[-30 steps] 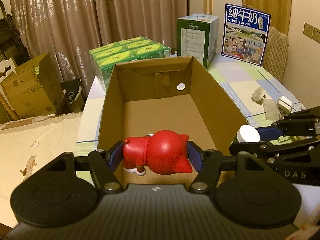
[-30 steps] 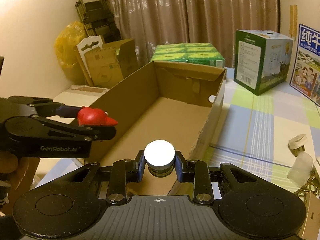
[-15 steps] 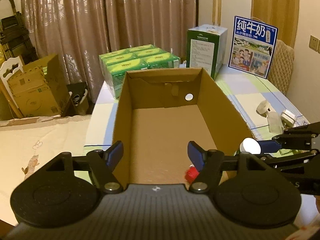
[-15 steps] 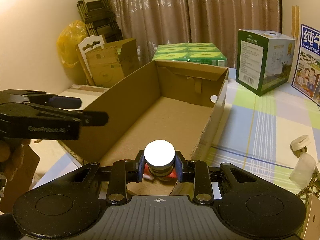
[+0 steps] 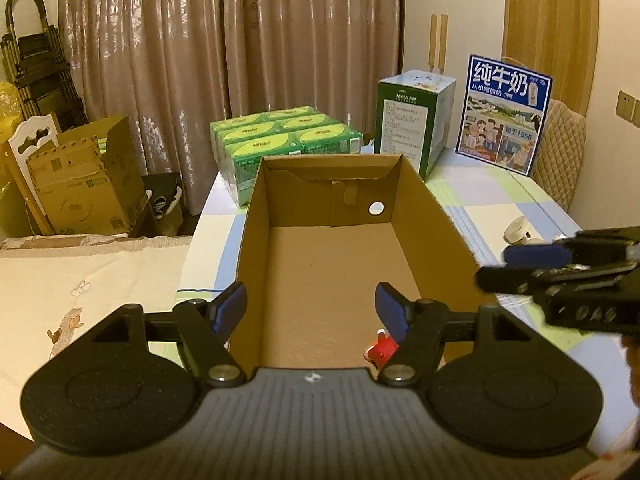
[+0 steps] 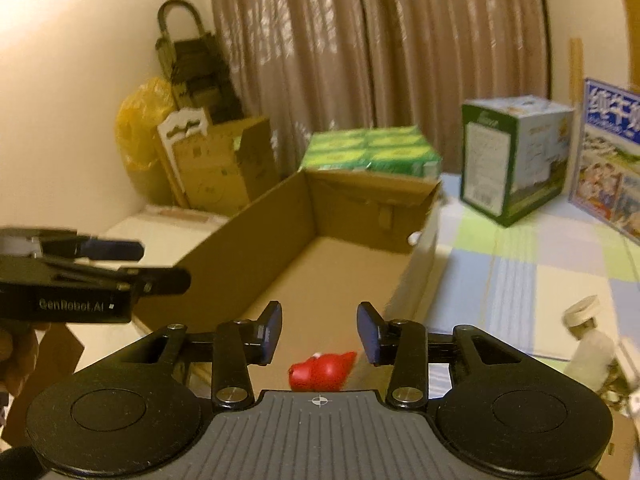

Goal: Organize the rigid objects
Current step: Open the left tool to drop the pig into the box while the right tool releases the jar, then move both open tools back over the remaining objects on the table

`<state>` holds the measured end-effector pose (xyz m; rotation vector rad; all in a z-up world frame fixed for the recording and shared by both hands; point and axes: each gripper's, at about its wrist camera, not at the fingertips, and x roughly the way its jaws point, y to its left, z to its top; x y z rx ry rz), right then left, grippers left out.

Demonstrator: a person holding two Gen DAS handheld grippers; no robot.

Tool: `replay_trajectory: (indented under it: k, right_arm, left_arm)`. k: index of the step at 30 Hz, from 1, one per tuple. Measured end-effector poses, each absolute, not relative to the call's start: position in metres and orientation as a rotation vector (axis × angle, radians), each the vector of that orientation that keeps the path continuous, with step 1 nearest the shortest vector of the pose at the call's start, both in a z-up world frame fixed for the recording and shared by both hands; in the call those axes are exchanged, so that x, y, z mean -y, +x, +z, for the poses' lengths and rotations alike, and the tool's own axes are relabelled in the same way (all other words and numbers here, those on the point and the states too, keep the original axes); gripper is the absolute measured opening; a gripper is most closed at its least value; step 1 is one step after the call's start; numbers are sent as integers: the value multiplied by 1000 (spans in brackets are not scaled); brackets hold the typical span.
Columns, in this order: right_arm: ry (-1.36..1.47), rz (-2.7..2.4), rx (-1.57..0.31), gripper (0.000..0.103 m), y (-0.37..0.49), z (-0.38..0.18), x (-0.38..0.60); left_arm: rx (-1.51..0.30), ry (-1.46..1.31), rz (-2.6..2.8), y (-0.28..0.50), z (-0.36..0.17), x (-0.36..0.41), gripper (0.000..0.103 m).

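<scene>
Red figurine (image 6: 322,370) lies on the floor of the open cardboard box (image 5: 256,236), at the near end toward the right-hand wall; both views show only part of it, the rest cut off by the gripper bodies, so its shape is hard to read. One such toy is visible, and nothing else can be seen in the box, though the nearest strip of its floor is hidden behind the grippers. Left gripper (image 5: 312,306) stands wide above the box with nothing between its blue pads. Right gripper (image 6: 319,330) has its jaws opening, also with nothing between them; the right wrist view is blurred. One six-pack of green cartons (image 5: 286,132) sits behind the box, with one green-and-white carton (image 5: 414,120) and one blue milk carton (image 5: 506,114) beside it. Two small pale items (image 6: 586,332) at the table's right edge are too blurred to identify.
</scene>
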<state>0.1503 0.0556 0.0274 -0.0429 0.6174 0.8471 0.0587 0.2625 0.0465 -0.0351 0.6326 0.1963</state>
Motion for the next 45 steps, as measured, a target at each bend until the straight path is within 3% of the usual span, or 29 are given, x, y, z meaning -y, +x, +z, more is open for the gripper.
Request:
replay_trajectory:
  k: [6,16,30,45]
  right_arm:
    - [17,744,-578,47,126,40,2]
    - [73,448,-635,68,70,23,121]
    - [204,320,-688,76,67,4,215]
    - [279,358,-789,83,153,-42,215]
  left_arm:
    - [-600,-53,174,43,59,-241,66]
    - [-556,-86,50,19,73,-163,72]
    - [-619,-19,-83,42,46,-55,75]
    - [-722,44,-128,98,-28,-26,75]
